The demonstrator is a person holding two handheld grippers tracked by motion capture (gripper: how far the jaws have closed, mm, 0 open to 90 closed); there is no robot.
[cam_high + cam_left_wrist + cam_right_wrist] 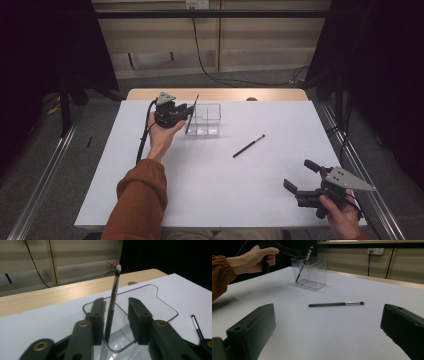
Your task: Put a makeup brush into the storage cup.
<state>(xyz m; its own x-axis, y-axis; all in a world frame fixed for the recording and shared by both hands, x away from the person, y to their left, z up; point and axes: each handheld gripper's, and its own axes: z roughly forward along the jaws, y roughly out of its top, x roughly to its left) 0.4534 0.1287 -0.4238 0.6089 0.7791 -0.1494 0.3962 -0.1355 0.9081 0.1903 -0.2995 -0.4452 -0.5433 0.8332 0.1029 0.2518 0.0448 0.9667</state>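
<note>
White table (210, 180), wood edge (220, 94); dark curtains (380, 60) L+R.

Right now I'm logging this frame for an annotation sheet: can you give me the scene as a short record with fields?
surface: white table
container: clear acrylic organizer, far left of centre
brush in container: standing tilted in a compartment, white tip up
brush on table: lying flat, apart from the organizer
left gripper: jaws open either side of the standing brush
right gripper: open, near the table's front right corner, holding nothing
</note>
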